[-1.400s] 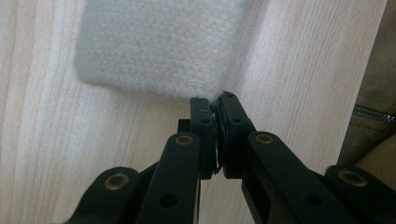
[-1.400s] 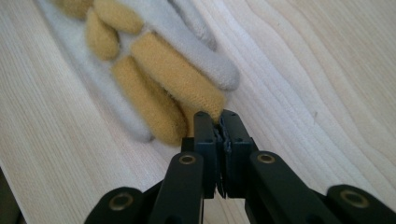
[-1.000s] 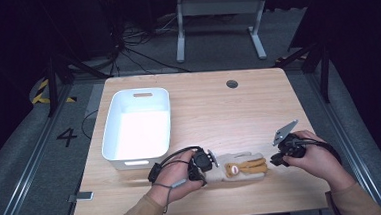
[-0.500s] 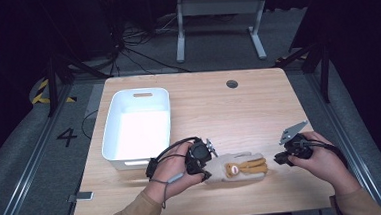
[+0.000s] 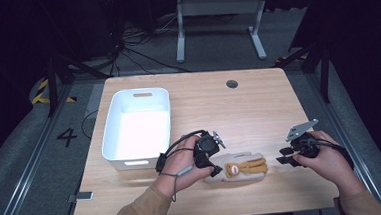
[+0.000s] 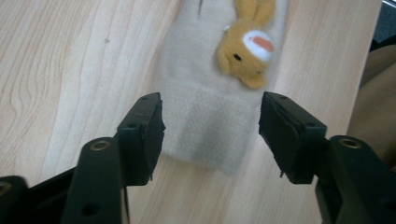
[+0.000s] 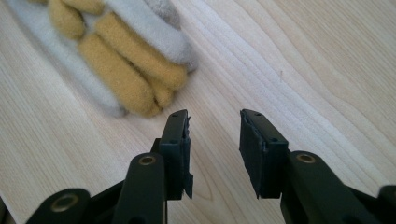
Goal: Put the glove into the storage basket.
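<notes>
Fuzzy cream mitten [image 5: 239, 166] with plush bear lies on woodgrain table [image 5: 258, 103].

There's one thing to read here: a large dark numeral "4" [image 5: 66, 137], painted on the grey floor just left of the light wooden table [image 5: 258, 103], near the white plastic bin [image 5: 111, 137]. Beyond it, farther left, sits a patch of yellow-and-black hazard striping [image 5: 42, 91] on the same floor, a sign without words. Nothing legible stands on the table, the bin, or the cream plush glove with the yellow bear face [image 5: 238, 166]; no brand or label can be made out there.
</notes>
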`<state>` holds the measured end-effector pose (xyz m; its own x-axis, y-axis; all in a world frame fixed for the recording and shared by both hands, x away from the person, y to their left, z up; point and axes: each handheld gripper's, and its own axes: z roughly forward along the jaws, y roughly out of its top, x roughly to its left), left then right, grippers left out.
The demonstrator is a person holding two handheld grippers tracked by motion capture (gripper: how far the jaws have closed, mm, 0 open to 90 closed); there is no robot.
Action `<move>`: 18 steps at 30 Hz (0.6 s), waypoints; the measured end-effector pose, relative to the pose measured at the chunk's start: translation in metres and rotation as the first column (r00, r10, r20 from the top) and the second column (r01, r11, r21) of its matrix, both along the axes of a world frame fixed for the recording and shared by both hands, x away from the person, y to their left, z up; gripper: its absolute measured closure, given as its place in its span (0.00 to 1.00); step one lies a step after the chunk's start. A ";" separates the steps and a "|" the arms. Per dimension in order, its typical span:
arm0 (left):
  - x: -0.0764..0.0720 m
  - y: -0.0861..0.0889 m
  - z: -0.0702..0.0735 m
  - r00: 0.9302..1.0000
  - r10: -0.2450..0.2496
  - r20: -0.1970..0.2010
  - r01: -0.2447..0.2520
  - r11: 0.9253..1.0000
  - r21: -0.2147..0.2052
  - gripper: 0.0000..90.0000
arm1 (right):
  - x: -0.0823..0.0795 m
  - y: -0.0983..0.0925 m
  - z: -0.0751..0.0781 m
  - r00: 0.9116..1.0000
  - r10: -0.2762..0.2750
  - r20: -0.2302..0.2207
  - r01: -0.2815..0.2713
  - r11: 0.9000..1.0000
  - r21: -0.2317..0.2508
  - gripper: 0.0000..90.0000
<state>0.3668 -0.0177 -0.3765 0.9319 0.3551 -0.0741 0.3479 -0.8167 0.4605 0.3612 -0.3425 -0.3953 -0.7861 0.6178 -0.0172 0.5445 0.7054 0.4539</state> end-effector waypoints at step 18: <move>0.007 -0.036 -0.031 0.995 -0.100 0.027 0.097 0.992 0.081 0.24 | -0.013 -0.013 -0.003 1.000 -0.024 -0.008 0.024 0.999 0.046 0.68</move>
